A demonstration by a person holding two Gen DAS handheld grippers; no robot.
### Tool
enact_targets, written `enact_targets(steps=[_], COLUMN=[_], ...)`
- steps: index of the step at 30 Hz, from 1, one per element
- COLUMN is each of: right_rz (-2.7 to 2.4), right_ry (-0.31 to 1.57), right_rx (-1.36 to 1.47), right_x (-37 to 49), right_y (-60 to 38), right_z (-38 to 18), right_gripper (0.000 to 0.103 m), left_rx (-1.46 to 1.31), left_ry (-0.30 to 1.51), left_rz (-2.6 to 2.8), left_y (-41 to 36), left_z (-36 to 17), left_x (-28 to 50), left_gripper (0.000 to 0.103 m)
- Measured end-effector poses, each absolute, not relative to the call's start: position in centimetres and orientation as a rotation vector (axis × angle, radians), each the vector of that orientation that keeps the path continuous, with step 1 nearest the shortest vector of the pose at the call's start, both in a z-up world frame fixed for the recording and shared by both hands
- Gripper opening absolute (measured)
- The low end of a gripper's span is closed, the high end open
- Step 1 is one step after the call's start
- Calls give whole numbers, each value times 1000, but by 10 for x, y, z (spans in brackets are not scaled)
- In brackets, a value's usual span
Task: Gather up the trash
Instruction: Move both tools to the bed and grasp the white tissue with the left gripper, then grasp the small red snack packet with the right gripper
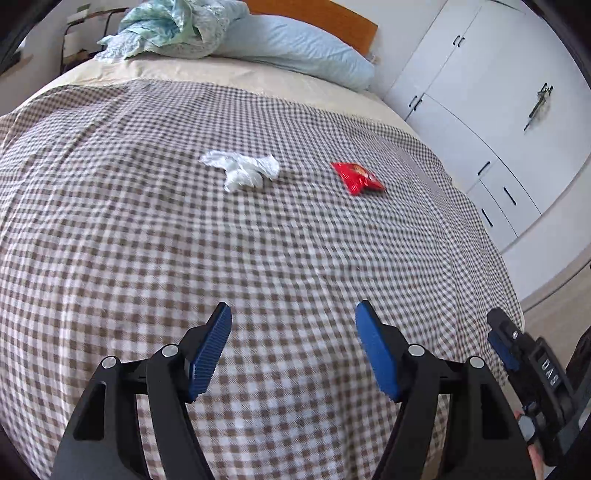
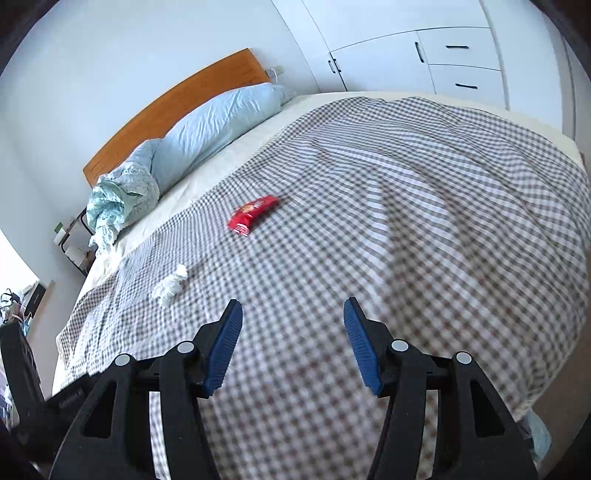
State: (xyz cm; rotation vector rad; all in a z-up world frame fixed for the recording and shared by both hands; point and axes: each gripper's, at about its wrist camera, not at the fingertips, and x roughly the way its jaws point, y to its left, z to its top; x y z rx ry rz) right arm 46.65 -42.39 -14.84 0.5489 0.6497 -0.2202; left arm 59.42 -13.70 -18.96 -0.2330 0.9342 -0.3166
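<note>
Left wrist view: the left gripper [image 1: 293, 314], black arms with ribbed blue pads, hung above the brown-and-white checked bedspread [image 1: 110, 240]; jaws stood wide apart with nothing between them, only cloth below. A crumpled white paper tissue [image 1: 243, 170] lay on the bedspread ahead, near the middle of the bed; a red foil snack wrapper [image 1: 357, 178] lay to its right, apart from it, neither touched by a pad. Beyond them a pale blue pillow [image 1: 295, 51] lay against an orange wooden headboard [image 1: 325, 18], with a bunched mint-green patterned cloth [image 1: 170, 29] at its left end; a white wardrobe with black handles [image 1: 498, 110] stood along the right. Part of the right gripper [image 1: 504, 343] showed at the lower right edge; its opening could not be judged from here. Right wrist view: the right gripper [image 2: 293, 312] hovered over the same bedspread [image 2: 406, 221], jaws moderately wide and empty. The red wrapper [image 2: 253, 214] lay ahead and left of the fingers; the tissue [image 2: 170, 286] lay nearer, further left, just beyond the left pad [image 2: 223, 347] but clear of it. Pillow [image 2: 214, 125], headboard [image 2: 177, 107], green cloth [image 2: 118, 203] and wardrobe [image 2: 424, 44] lay behind; a cluttered dark stand at the far left edge was too blurred to read.
</note>
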Motion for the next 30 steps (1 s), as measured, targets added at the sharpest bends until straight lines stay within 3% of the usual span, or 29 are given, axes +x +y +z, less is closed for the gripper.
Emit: enact_targets(steps=[3,6,8,12,18,19,20,21,22,30], right_rz=[-224,-216,-276,-319,-298,-284,-268,-261,-259,-234], right_ry=[618,628,687,693,732,754,765,774,783,805], right_rx=[496,347,247,355,377,388,389,381,370,379], right_x=[501,513,516,520,543,546,548,550,551,556], right_y=[-403,-384,-383,-412,-413,-413,-409,-408,-407,-401], right_z=[-148,-169,-181,-184,-191,-195,-197,-199,-202,-210], right_gripper=[55,55,55,55,55,55,55,55,55,55], left_rx=[-200,-204,-213,-286,-184,-162,-142,-124,-96,-159], left_ry=[900,918,923,917,1012,1033,1060,1084,1107,955], left_rz=[-240,-223,-229,-237,-152,-135,-136,-143,-164,-294], left_y=[-121,-108,-103,-113,-157,-162,-166,-168,-170,-131], left_z=[-188,-194,-195,-192,-221,-229,-237,-244,-248,-201], left_x=[607,625,642,701,800,809,814,815,811,686], left_gripper=[69,80,81,91,90,86,61,19,6,7])
